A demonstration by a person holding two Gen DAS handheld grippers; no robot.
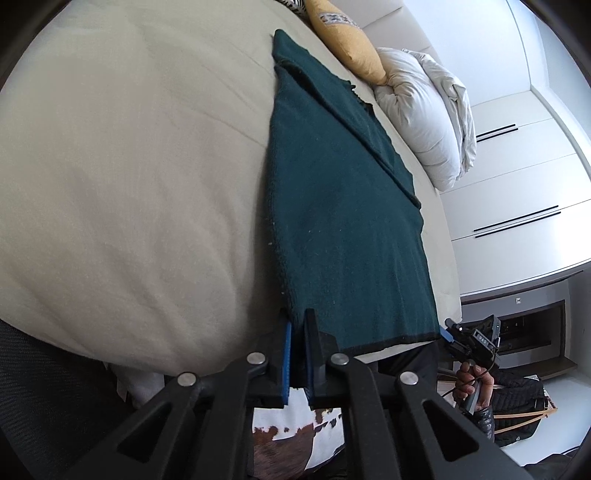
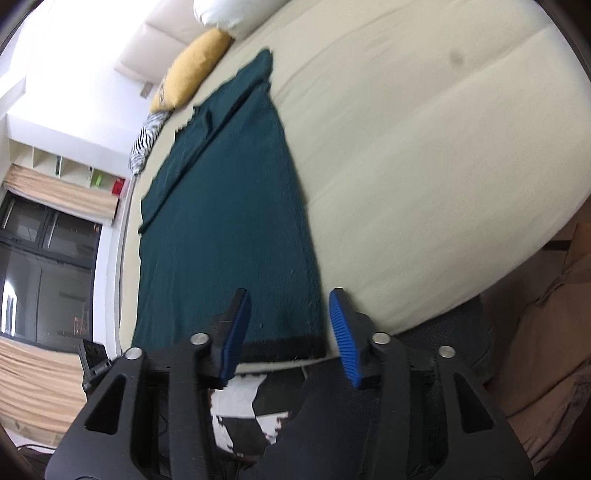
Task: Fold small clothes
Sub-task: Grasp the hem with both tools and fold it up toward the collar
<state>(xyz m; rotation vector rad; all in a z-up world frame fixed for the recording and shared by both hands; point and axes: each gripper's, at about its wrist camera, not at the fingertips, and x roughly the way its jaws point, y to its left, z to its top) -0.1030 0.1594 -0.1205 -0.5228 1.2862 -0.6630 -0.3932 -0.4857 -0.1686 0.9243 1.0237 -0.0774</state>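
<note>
A dark green garment (image 1: 332, 206) lies flat and stretched out on the beige bed (image 1: 129, 166), a long fold running along its far side. My left gripper (image 1: 298, 325) is shut on the garment's near left hem corner. The garment also shows in the right wrist view (image 2: 229, 221). My right gripper (image 2: 288, 306) is open, its blue pads (image 2: 343, 332) straddling the near right hem corner at the bed's edge. In the left wrist view the right gripper (image 1: 448, 334) shows at the hem's other corner, held by a hand.
A yellow pillow (image 1: 343, 33) and a white duvet (image 1: 424, 110) lie at the head of the bed. A zebra-print cushion (image 2: 147, 136) sits beside the yellow pillow (image 2: 192, 70). White wardrobe doors (image 1: 517, 177) stand beyond. A cowhide rug (image 2: 240, 406) lies below.
</note>
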